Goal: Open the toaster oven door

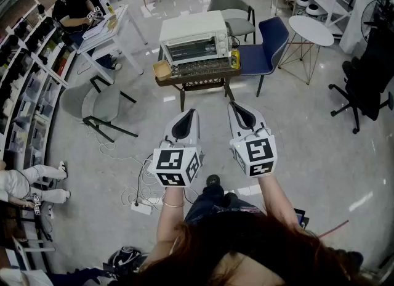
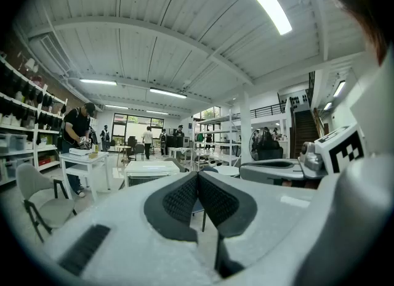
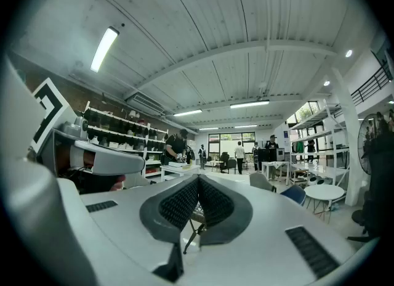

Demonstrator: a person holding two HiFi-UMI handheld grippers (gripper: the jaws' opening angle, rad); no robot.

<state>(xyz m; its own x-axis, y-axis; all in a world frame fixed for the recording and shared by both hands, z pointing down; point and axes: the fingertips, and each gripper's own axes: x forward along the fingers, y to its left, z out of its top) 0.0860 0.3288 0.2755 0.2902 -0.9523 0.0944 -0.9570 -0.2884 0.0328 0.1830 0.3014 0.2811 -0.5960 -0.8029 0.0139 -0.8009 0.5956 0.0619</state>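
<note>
My left gripper (image 1: 192, 113) and right gripper (image 1: 234, 105) sit side by side in front of me, level. Each has its jaws pressed together with nothing between them, and the gripper views confirm this for both left (image 2: 198, 177) and right (image 3: 198, 180).

Both are well apart from the low dark table (image 1: 184, 80) ahead on the shiny floor. The blue chair (image 1: 266, 45) is just beside its right end. The white toaster oven (image 1: 194, 37) stands on the table, door (image 1: 192, 50) facing me and looking shut, so the task isn't started.

Smaller things on the table:
- wooden tray (image 1: 162, 69) at the oven's left
- yellow can (image 1: 234, 58) at its right

The door handle is too small to make out.

To do the step well, I'd walk in square to the door and part one gripper's jaws early. I'd take the handle near its middle, keeping clear of the can, then pull down and toward me along the hinge arc, not straight back, so the oven doesn't slide.
</note>
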